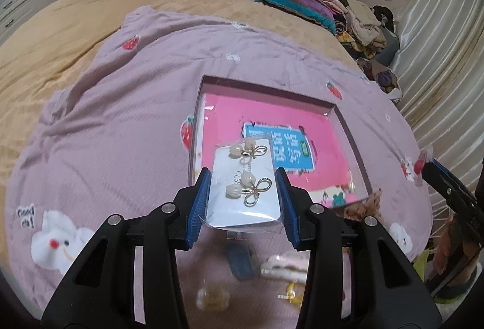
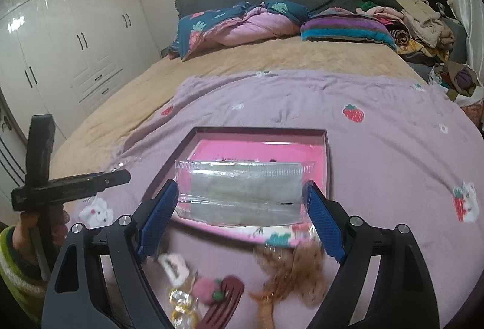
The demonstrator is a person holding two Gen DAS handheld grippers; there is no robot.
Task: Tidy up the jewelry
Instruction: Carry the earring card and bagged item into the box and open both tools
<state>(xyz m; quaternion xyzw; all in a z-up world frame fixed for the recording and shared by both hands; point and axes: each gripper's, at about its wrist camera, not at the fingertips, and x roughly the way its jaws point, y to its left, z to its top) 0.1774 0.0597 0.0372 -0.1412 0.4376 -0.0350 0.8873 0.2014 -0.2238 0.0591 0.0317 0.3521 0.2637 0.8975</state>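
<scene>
My left gripper (image 1: 243,202) is shut on a white earring card (image 1: 246,186) in a clear sleeve, with two pearl-and-bow earrings pinned to it, held above the near edge of a shallow pink box (image 1: 211,93). My right gripper (image 2: 240,208) is shut on a clear plastic packet (image 2: 242,192) with grey contents, held over the same pink box (image 2: 326,165). The left gripper also shows at the left of the right wrist view (image 2: 121,176). Hair clips and small jewelry lie blurred below both grippers.
The box sits on a lilac blanket (image 1: 121,117) with strawberry and bunny prints, spread on a tan bed. A fluffy brown hair tie (image 2: 290,274), a maroon claw clip (image 2: 224,295) and yellow pieces (image 2: 181,304) lie near. Bedding and clothes piles at the back; wardrobe left.
</scene>
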